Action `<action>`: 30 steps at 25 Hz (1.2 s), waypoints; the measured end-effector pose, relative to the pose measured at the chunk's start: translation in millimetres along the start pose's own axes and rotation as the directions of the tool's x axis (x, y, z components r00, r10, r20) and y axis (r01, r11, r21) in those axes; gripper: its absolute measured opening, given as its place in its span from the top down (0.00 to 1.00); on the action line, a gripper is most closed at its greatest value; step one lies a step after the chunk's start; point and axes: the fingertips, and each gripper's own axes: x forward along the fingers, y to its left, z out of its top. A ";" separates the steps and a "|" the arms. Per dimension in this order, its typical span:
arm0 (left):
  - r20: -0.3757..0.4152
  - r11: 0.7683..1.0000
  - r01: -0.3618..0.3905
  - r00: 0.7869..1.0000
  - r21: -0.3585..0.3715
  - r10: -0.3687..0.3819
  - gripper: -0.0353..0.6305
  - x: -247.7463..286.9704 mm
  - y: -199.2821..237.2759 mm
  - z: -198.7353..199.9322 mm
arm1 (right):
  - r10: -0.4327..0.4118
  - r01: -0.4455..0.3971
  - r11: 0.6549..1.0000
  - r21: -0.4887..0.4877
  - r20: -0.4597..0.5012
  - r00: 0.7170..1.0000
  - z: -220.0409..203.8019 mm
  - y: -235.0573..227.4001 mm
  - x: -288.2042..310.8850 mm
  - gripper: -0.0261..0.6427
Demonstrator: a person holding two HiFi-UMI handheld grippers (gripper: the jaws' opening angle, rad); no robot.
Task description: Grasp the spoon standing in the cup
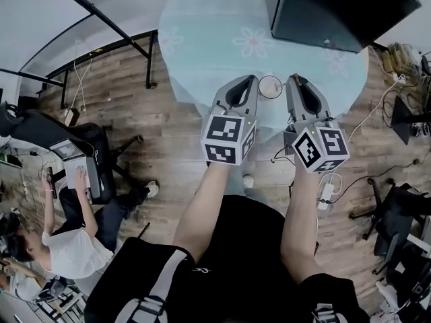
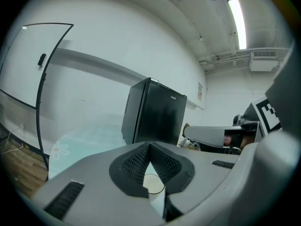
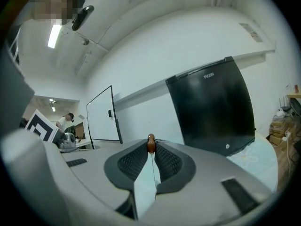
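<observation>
Lower centre of the right gripper view: right gripper (image 3: 151,149) pressed onto the thin stem of the spoon (image 3: 150,144), with its brown knob poking just above the jaw tips. Lower centre of the left gripper view: left gripper (image 2: 149,146) with tips pressed together on nothing, and the rim of the cup (image 2: 153,183) glimpsed through the gap below. Upper centre of the head view: cup on the pale floral table (image 1: 202,52) between both gripper noses. Upper right: black mini fridge (image 1: 343,9).

Bright light from overhead tube (image 2: 237,22); fisheye-warped edges.
</observation>
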 end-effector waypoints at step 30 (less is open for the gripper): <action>0.214 0.981 0.034 0.974 0.190 -0.075 0.93 -93.2 -85.6 94.1 | 0.078 -0.047 0.987 -0.154 0.203 0.976 92.4 58.1 -106.1 0.89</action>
